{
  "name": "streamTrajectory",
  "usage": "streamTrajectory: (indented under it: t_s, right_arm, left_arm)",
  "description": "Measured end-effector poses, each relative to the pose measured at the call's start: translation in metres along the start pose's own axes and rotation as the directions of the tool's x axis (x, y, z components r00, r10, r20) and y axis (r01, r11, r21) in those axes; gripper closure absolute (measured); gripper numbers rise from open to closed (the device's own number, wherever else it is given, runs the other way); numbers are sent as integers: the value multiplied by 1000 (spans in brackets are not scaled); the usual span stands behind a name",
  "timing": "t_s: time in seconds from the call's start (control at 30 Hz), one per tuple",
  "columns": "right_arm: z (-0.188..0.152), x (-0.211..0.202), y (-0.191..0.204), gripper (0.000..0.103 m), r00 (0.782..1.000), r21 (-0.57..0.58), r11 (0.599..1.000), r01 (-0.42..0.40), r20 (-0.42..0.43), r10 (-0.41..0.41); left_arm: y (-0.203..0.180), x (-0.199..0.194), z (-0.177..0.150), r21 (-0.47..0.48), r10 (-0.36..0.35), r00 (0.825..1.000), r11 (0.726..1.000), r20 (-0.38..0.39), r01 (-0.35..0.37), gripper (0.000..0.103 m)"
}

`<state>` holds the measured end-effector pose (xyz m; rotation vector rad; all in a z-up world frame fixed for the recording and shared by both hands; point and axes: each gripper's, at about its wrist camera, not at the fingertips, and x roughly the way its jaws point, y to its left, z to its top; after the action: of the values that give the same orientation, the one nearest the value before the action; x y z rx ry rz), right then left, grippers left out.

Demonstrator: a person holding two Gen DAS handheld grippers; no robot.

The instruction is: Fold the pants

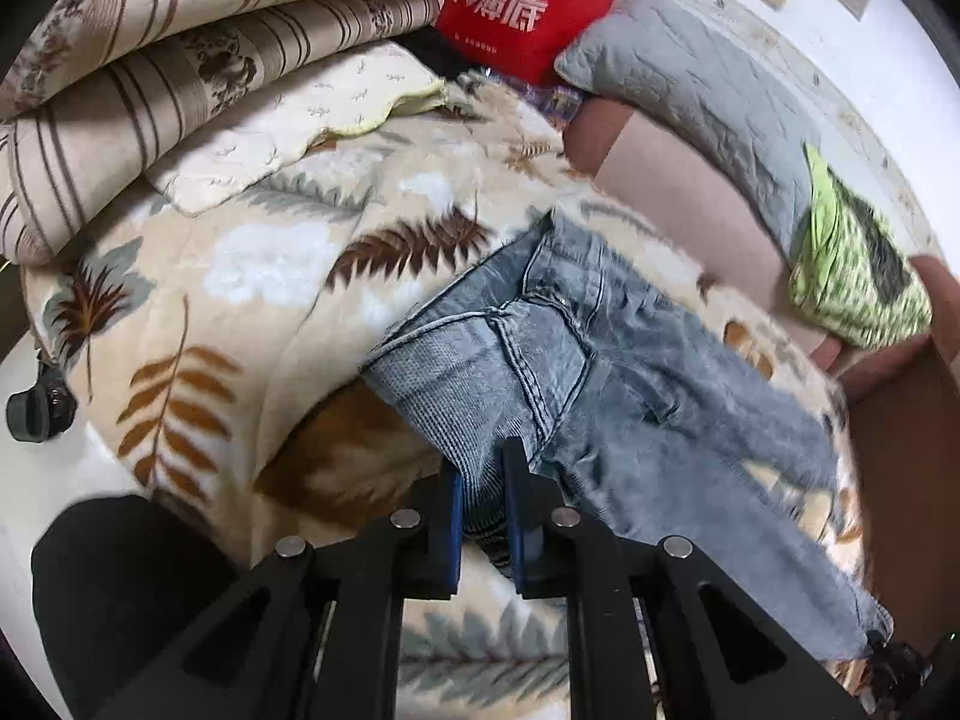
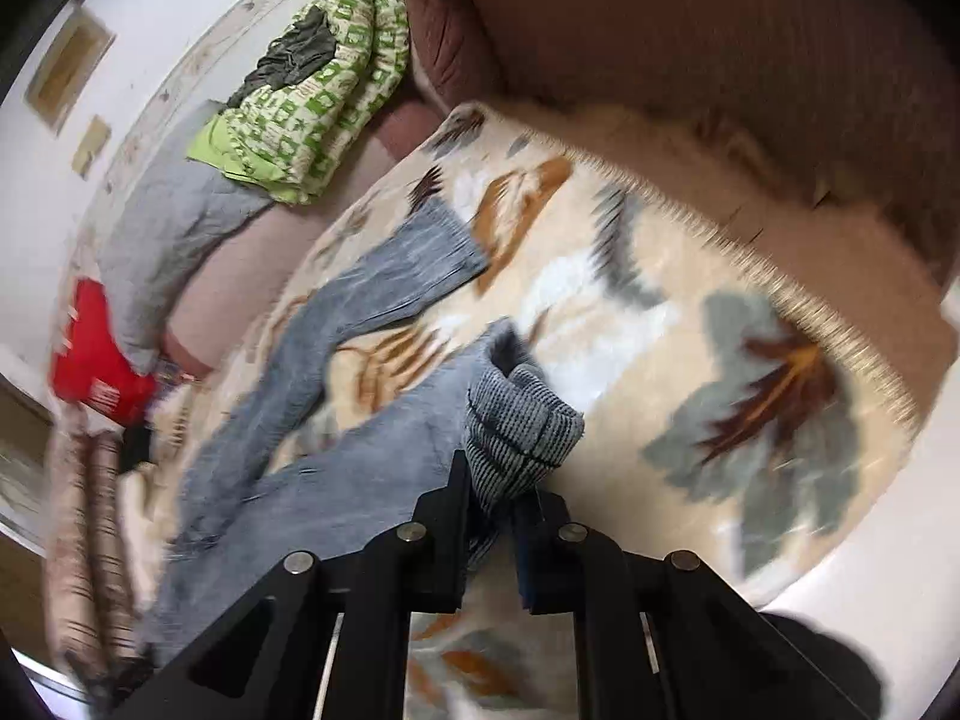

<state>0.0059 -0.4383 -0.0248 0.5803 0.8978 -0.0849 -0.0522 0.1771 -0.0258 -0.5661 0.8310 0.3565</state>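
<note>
My left gripper is clamped on the jeans at the waistband. My right gripper pinches a cuff. Jeans lie on the leaf-print blanket.

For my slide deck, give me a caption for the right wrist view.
Right hand-held gripper pinches a cuff of grey jeans spread on a leaf-print blanket.

Open blanket lies right of my jaws; quilts block left, sofa back blocks ahead.
</note>
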Motion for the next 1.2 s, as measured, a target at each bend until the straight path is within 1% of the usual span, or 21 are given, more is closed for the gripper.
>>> streamTrajectory:
  t_s: [0.03,0.07,0.13,0.2,0.23,0.3,0.4,0.5,0.6,0.67,0.7,0.73,0.77,0.83,0.97,1.0,1.03,1.07,1.1,1.17,1.2]
  right_arm:
    - [-3,9,-6,86,999,-8,999,33,-27,-34]
    - [-5,21,-14,72,995,-1,999,54,-79,-54]
    - [-12,42,-34,62,979,42,994,104,-178,-95]
    - [-12,32,-39,46,988,67,995,77,-141,-67]
    - [-6,19,-38,39,991,59,993,104,-89,-98]
    - [7,0,-29,38,993,28,992,121,1,-121]
    - [29,-6,-6,32,994,-43,993,106,41,-104]
    - [53,34,23,31,996,-134,990,37,-77,-47]
    - [71,85,37,31,981,-238,963,125,-114,-155]
    - [78,110,39,33,971,-283,946,160,-128,-203]
    - [77,123,37,43,964,-300,942,149,-169,-207]
    - [75,136,35,69,953,-322,939,125,-224,-203]
    - [71,144,38,71,944,-361,923,135,-235,-230]
    - [66,140,51,82,945,-458,878,142,-201,-258]
    - [70,122,61,82,956,-502,837,218,-61,-286]
    - [69,126,59,82,955,-489,844,222,-65,-289]
    - [67,132,56,75,951,-482,845,231,-73,-302]
    - [62,146,52,70,937,-491,836,244,-102,-333]
    - [61,150,51,68,937,-500,831,246,-96,-335]
    - [67,141,50,32,942,-479,841,252,-78,-327]
    - [74,134,48,31,951,-445,865,234,-80,-298]
  left_arm:
    - [3,11,-4,2,21,999,1000,-43,-21,88]
    - [4,19,-6,8,40,996,999,-77,-40,84]
    - [15,33,-8,-15,61,987,998,-148,-64,83]
    - [20,20,-2,-41,81,991,995,-110,-86,71]
    - [17,11,2,-27,101,992,994,-72,-103,68]
    - [6,-7,12,13,121,993,993,9,-121,38]
    - [-28,-24,23,115,61,989,990,132,-77,26]
    - [-63,-4,22,255,-7,997,967,71,-11,24]
    - [-80,30,6,339,4,1000,941,-29,6,24]
    - [-81,53,-5,385,50,997,923,-58,-24,24]
    - [-78,75,-15,401,132,987,912,-95,-83,24]
    - [-72,89,-20,408,171,977,907,-130,-105,24]
    - [-70,89,-23,411,151,982,907,-112,-93,21]
    - [-71,84,-25,435,145,986,895,-81,-96,21]
    - [-73,83,-21,440,151,985,893,-84,-99,20]
    - [-74,82,-20,434,155,984,895,-84,-104,20]
    - [-74,82,-18,430,157,984,897,-84,-106,20]
    - [-74,80,-18,424,151,985,900,-80,-104,20]
    - [-74,76,-14,415,134,989,905,-69,-94,20]
    - [-73,66,1,391,93,995,917,-26,-75,20]
    - [-72,59,15,361,74,997,930,16,-75,20]
